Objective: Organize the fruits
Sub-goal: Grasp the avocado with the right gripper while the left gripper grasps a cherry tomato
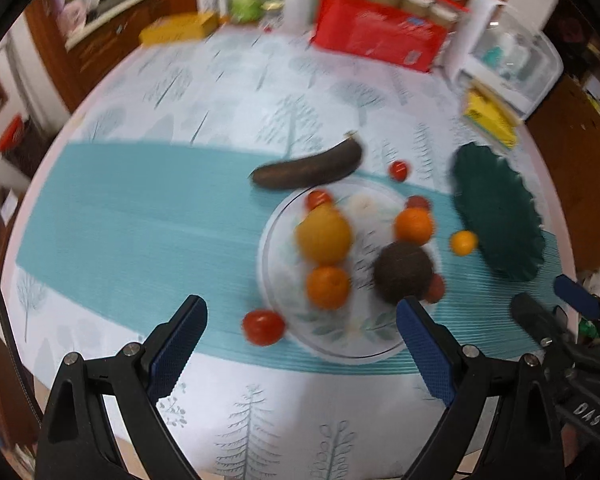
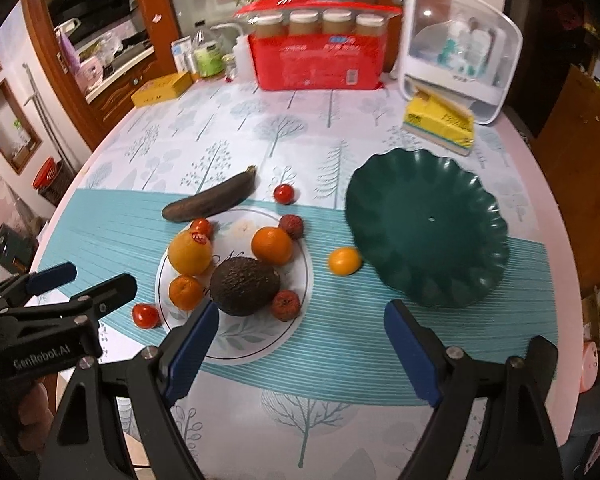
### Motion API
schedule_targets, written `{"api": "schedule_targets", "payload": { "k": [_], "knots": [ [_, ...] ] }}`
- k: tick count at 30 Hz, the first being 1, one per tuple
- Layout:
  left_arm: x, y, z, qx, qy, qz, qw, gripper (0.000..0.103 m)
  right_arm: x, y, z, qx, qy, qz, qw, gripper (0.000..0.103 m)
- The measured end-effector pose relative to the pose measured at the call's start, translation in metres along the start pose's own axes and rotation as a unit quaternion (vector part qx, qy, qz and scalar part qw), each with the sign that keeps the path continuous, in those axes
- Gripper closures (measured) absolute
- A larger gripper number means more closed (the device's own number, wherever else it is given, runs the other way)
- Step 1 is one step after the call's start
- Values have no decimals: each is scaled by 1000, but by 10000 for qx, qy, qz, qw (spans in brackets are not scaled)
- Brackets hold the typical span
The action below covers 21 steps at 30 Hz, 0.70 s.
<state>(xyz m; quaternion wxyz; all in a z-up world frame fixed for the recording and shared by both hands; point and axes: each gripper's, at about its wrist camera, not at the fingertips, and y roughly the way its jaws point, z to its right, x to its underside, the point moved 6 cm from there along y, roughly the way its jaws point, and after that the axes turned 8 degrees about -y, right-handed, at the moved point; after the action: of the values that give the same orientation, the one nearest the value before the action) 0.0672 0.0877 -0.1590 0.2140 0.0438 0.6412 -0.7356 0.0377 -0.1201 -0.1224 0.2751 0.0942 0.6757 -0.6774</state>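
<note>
Both grippers were hovering over the near edge of the table (image 2: 260, 432), and neither had grabbed anything. The left gripper (image 1: 300, 344) had its jaws spread wide with nothing between them, same deal with the right gripper (image 2: 300, 344), which sat wide open just in front of the white plate (image 2: 260, 344). That plate held most of the fruit: a dark avocado (image 2: 245, 286) near the front, a big yellow-orange citrus (image 2: 190, 254) with a sticker, two oranges (image 2: 272, 245) and a couple of wrinkly red fruits (image 2: 286, 305) along the rim. A blackened banana (image 2: 210, 203) lay just behind the plate on the cloth (seriously overripe by the look of it). Cherry tomatoes (image 2: 145, 316) were scattered just off the plate's edges, and a small mandarin (image 2: 344, 261) sat between the plate and the dark green scalloped dish (image 2: 428, 228), which had nothing in it. The left wrist view was pretty blurry.
</note>
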Motion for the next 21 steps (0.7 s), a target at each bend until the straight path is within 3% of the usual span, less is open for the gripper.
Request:
{"api": "schedule_targets", "payload": {
  "k": [8, 18, 21],
  "knots": [
    [14, 47, -37, -127, -416, -361, 9984, 8, -2, 44, -12, -143, -247, -296, 9992, 18],
    [23, 70, -43, 18, -224, -454, 9987, 9, -2, 82, -32, -494, -511, -456, 9964, 18],
    [29, 76, -43, 83, -217, -554, 9982, 15, 0, 90, -40, -543, -595, -496, 9955, 18]
  ]
}}
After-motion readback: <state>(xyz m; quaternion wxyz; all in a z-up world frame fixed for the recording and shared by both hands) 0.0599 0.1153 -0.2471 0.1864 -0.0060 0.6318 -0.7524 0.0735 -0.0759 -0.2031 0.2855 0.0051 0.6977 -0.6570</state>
